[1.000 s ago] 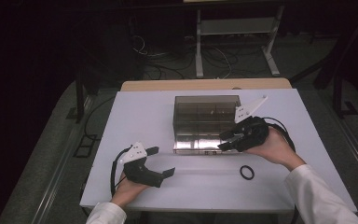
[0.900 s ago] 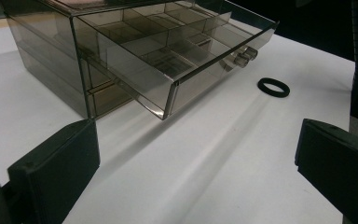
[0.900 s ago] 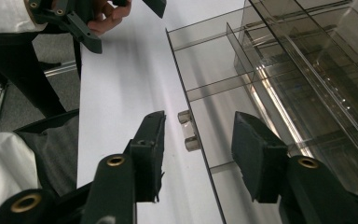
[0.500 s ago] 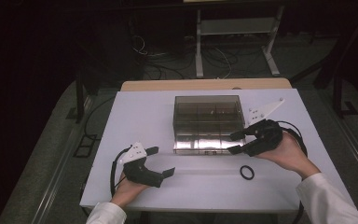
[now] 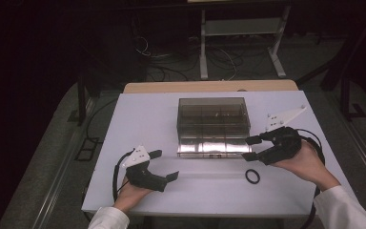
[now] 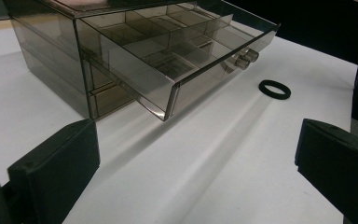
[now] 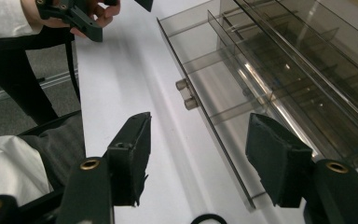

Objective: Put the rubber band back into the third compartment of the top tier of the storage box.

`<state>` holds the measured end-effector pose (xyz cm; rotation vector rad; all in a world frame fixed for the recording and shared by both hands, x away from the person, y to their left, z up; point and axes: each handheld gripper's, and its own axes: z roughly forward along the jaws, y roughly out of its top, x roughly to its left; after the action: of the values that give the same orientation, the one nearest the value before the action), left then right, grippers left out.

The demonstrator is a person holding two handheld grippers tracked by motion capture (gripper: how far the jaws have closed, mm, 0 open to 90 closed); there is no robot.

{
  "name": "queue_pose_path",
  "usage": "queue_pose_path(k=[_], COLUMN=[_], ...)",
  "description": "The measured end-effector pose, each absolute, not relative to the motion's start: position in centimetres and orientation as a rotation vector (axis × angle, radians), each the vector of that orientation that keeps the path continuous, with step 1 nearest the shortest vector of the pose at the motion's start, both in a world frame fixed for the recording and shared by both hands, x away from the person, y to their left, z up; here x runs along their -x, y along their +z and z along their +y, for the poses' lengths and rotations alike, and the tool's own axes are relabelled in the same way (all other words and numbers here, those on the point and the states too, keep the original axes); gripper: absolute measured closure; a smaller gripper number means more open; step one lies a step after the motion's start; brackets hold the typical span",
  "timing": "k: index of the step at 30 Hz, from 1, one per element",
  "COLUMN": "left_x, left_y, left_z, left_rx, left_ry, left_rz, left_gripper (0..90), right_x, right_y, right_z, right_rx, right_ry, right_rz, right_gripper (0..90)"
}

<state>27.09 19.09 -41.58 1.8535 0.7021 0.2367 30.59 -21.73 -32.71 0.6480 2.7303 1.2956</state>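
Right tongs [image 5: 251, 149], jaws just opened and empty, are shown beside the pulled-out drawer [image 6: 168, 70]; left tongs [image 5: 164, 165] rest open. Next, the black ring [image 5: 252, 176] on the tabletop [image 5: 143, 119] is probably to be grasped.

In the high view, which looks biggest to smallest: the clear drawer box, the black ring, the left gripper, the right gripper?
1. Clear drawer box.
2. Left gripper and right gripper: alike, so unranked.
3. Black ring, plainly smallest.

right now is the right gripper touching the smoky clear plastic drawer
Apart. The right gripper view shows the right gripper with open jaws, which have just been opening, empty, one on each side of the pulled-out drawer's front, white table showing between.
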Motion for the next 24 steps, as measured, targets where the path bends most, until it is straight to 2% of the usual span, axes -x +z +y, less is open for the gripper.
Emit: queue_pose_path(k=[10,24], left_x=[-27.0,-27.1], left_y=[-41.5,-41.5], left_z=[19.1,19.2], left_rx=[-1.851,-1.852], left_ry=[0.238,0.238], left_rz=[0.706,0.705], left_gripper=[0.0,0.0], right_x=[-29.7,-28.7], right_y=[-33.7,-35.0], right_z=[-22.8,-23.9], right_rx=[-0.705,-0.742], right_ry=[1.274,1.277], right_rz=[2.706,2.702], right_gripper=[32.9,32.9])
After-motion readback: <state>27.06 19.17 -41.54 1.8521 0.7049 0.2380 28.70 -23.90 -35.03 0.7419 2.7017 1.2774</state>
